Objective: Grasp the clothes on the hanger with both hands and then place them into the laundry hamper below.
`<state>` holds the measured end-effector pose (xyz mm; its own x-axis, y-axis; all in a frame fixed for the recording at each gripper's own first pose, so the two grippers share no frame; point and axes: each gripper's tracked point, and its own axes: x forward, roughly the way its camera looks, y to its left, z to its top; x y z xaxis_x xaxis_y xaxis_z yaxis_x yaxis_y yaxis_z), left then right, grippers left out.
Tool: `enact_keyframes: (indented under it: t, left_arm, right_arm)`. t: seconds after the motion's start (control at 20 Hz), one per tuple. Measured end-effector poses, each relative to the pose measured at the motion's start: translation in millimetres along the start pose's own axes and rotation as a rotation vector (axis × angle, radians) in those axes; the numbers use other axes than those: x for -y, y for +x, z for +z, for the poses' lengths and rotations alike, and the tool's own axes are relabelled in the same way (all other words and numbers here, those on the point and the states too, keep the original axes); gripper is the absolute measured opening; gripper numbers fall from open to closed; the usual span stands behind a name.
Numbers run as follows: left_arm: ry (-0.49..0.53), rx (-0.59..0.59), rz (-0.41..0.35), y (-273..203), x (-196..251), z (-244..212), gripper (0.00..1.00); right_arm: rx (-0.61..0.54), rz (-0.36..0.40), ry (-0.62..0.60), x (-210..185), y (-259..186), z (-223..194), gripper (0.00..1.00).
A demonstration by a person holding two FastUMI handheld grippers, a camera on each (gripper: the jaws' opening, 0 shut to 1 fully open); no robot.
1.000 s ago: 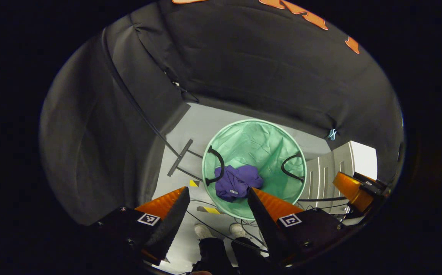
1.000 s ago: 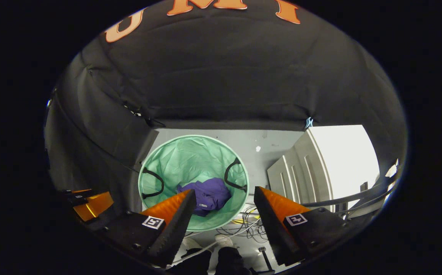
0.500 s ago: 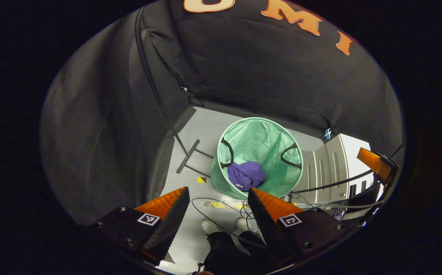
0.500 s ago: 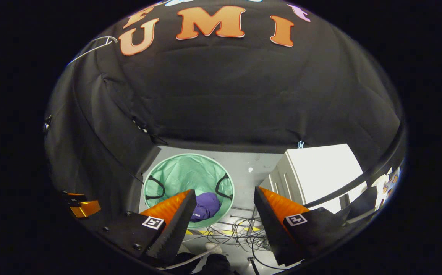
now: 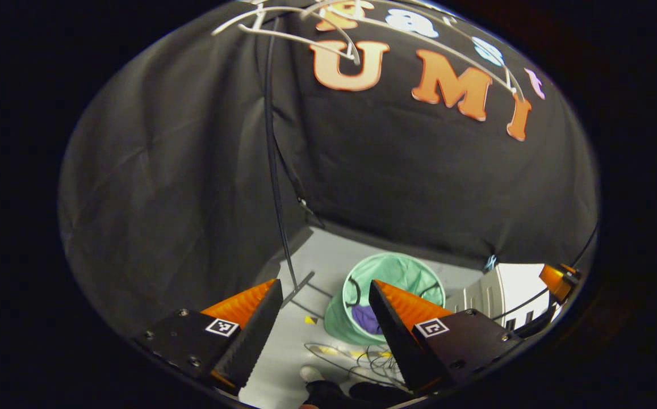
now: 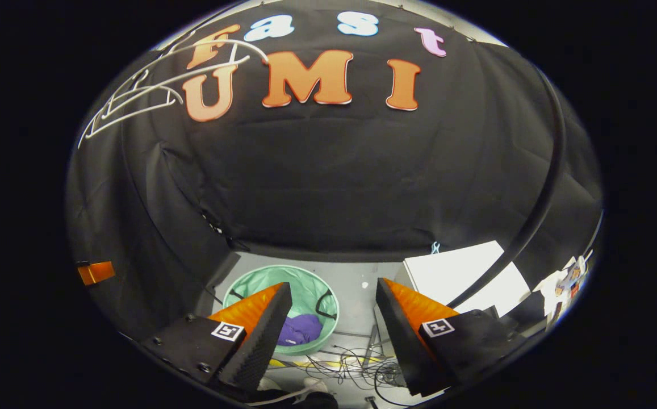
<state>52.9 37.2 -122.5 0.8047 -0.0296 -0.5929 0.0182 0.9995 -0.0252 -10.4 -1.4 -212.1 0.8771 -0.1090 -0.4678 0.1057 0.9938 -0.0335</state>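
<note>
1. Your left hand-held gripper [image 5: 319, 318] is held high, tilted down toward the floor, fingers spread, gripping nothing.
2. Your right hand-held gripper [image 6: 331, 321] is posed likewise, released.
3. The crumpled purple garment [image 6: 300, 329] lies inside the round mint-green fabric laundry hamper [image 6: 260, 279] far below.
4. Bare white wire hangers [image 5: 283, 23] hang overhead.

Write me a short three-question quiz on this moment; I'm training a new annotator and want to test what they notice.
1. True or false: the purple garment lies inside the green hamper.
2. What are the fingers of the left gripper and right gripper doing? A) shut on cloth B) open and holding nothing C) shut on a hanger
3. Fill in: the white hangers near the top of the left gripper view carry ____ clothes.

Key: 1 true. 2 B. 3 no.
</note>
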Motion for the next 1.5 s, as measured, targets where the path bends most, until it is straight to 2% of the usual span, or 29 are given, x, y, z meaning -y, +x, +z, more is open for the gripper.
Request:
enact_keyframes:
  t: [0.2,0.55,0.65,0.7,0.9,1.2,1.3,1.45,1.5]
  left_arm:
    - [0.022,0.199,0.05,-26,-17,56,0.98]
    - [-0.032,0.451,0.013,-73,-4,132,0.97]
    - [-0.021,0.53,0.023,-88,-8,155,0.95]
    - [-0.018,0.554,0.024,-93,-10,161,0.96]
    - [-0.005,0.613,0.038,-106,-9,177,0.94]
    - [0.017,0.604,0.04,-108,-7,174,0.93]
    - [0.013,0.596,0.046,-109,-4,170,0.95]
    - [0.017,0.603,0.055,-111,-6,171,0.93]
    - [0.023,0.61,0.058,-112,-5,172,0.95]
  right_arm:
    - [0.157,0.002,-0.002,-5,-27,51,0.98]
    - [0.387,0.021,-0.007,-11,-83,140,0.97]
    - [0.448,0.018,-0.024,-9,-98,159,0.9]
    - [0.469,0.015,-0.029,-9,-103,165,0.9]
    - [0.507,-0.006,-0.041,-1,-114,172,0.9]
    - [0.509,-0.014,-0.04,5,-120,169,0.9]
    - [0.505,-0.006,-0.043,6,-119,168,0.9]
    - [0.497,0.015,-0.046,6,-113,168,0.9]
    - [0.496,0.025,-0.048,6,-112,168,0.9]
